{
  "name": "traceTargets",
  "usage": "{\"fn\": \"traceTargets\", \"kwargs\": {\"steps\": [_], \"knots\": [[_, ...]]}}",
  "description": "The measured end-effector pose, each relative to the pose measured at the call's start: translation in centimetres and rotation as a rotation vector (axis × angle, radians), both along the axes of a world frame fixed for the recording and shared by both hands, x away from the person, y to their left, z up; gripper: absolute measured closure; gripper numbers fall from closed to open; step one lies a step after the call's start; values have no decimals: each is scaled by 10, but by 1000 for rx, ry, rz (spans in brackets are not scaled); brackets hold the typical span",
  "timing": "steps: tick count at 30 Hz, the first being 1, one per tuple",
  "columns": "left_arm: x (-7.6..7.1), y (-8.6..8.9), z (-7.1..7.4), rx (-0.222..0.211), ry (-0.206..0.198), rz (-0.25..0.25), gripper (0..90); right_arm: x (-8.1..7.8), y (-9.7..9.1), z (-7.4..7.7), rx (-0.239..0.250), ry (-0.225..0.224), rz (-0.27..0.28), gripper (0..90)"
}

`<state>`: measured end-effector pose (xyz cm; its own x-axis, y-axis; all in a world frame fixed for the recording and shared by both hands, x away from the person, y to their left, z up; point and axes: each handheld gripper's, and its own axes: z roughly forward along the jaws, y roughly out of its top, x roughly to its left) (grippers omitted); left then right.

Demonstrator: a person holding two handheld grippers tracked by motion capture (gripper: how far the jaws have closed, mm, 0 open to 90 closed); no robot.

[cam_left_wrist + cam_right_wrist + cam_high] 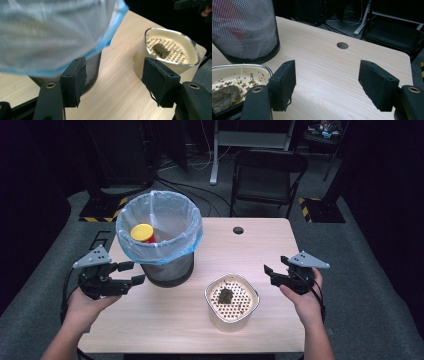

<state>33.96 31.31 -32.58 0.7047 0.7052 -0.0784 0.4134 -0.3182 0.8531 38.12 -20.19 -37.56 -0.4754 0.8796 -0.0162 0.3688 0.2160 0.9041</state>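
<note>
- The lump (225,296), dark and wet-looking, lies on the perforated insert of the bowl (220,320), a little left of its middle
- We see no clear long axis on it: it looks squarish from above and more like a low mound in the right gripper view
- The right gripper (269,275) is the nearer one. It hovers just beside the bowl's right rim, jaws apart with nothing between them and pointing left across the table (250,245)
- From those jaws the lump lies to the left and lower, over the rim. In the right gripper view it sits at the bottom left corner, outside the left jaw, so we judge the hand must swing that way and tip down before any pinch
- The left gripper (136,273) is well apart from the lump, by the left side of the bin (165,270), and it too is empty with its jaws apart
- The bowl stands near the table's front edge, just right of the bin. Besides the lump it holds small dark specks scattered over the insert
- The bin is black mesh with a blue liner folded over its rim, and a red can (142,232) with a yellow cap lies inside
- We judge the lump is bound for the bin, which lies up and to the left of the bowl
</note>
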Motion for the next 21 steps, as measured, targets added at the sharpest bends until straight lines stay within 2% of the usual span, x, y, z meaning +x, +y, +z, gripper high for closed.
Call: {"fn": "traceTargets", "kwargs": {"steps": [3, 4, 6, 7, 8, 9, 11, 13, 14, 16, 21], "knots": [[1, 6, -24, -25, 22, 31, 350, 1, -1, -1, -10, -4, 1, 299], [1, 9, -38, -41, 36, 49, 347, 1, -1, -2, -17, -4, -3, 299], [0, 13, -51, -49, 38, 69, 341, 1, -1, -4, -22, 3, -3, 299], [0, 13, -51, -49, 38, 69, 336, 2, -1, -5, -25, 1, -1, 299], [0, 16, -62, -57, 39, 95, 335, 2, -1, -5, -27, 5, -4, 299], [0, 16, -62, -57, 39, 95, 335, 2, -1, -5, -27, 5, -4, 299], [3, 24, -77, -59, 34, 127, 335, 3, -1, -8, -34, 8, -10, 299], [3, 26, -82, -61, 33, 140, 335, 4, -1, -8, -38, 6, -10, 299], [5, 30, -92, -56, 23, 165, 334, 4, -2, -9, -40, 8, -14, 299], [6, 32, -97, -53, 23, 175, 328, 4, -2, -10, -47, 4, -18, 299], [11, 39, -124, -63, 47, 210, 315, 4, -4, -11, -57, 3, -24, 299]]}}
